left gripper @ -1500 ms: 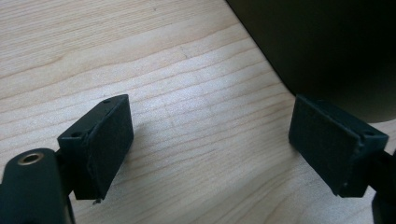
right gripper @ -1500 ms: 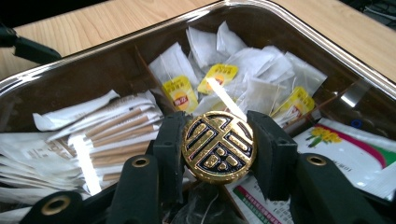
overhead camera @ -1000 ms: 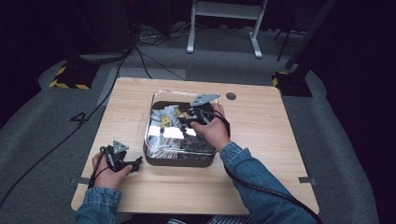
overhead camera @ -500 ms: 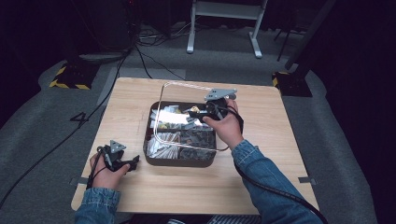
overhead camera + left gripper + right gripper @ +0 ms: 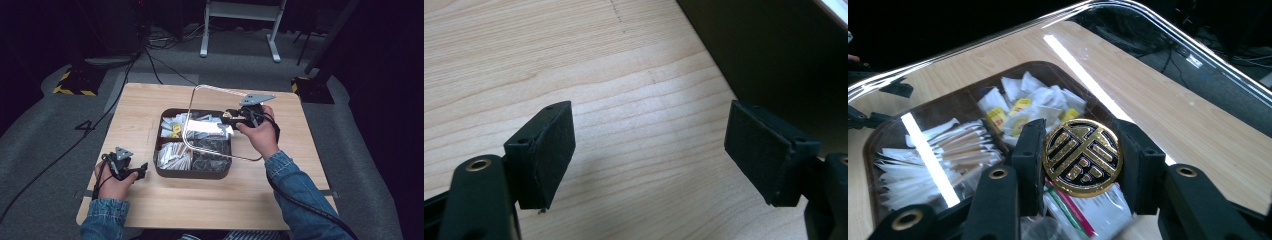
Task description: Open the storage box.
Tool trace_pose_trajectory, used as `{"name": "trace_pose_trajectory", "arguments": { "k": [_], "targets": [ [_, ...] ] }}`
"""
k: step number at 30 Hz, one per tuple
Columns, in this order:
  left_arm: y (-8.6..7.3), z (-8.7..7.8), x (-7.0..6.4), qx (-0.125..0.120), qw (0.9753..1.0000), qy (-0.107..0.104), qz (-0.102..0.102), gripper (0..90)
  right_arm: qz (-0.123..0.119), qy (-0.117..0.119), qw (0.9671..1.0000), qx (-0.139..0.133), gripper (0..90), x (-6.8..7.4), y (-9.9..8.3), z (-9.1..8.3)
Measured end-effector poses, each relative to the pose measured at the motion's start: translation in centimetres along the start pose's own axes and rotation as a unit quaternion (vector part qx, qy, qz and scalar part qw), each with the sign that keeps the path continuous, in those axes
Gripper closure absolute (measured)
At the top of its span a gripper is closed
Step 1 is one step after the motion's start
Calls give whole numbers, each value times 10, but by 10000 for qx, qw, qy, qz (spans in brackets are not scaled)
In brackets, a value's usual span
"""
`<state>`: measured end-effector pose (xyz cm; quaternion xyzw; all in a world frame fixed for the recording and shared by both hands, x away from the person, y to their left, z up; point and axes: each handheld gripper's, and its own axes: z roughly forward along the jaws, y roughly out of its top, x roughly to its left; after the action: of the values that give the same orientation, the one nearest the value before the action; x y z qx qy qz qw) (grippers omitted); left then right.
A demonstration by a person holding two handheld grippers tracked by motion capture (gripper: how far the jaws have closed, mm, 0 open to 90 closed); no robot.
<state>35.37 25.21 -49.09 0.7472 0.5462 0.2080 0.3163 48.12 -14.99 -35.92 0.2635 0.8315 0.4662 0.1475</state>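
Clear lid (image 5: 215, 125) in right gripper (image 5: 227, 119)

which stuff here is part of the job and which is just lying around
In the job:
right gripper, shut on the lid's gold knob
clear lid, lifted and tilted
brown tray of packets

Lying about:
left gripper, open, resting on the table
floor cables
metal stand

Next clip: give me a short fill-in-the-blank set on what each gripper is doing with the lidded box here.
1. The right gripper grips the clear lid by its round ____ knob.
2. The lid is held ____ the brown box, tilted, not closed on it.
3. The left gripper has its jaws ____ with nothing between them.
4. That gripper rests on the wooden ____.

Missing words: gold; above; open; table
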Motion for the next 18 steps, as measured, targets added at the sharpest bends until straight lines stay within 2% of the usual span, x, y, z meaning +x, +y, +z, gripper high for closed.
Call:
{"name": "trace_pose_trajectory", "arguments": {
  "k": [12,18],
  "targets": [
    [3,3,-2,32,10000,-13,36,209,315,-363,9988,58,588,-35,-21,-36],
    [2,5,-3,53,10000,-8,84,208,460,-487,9977,88,588,-48,-28,-45]
  ]
}}
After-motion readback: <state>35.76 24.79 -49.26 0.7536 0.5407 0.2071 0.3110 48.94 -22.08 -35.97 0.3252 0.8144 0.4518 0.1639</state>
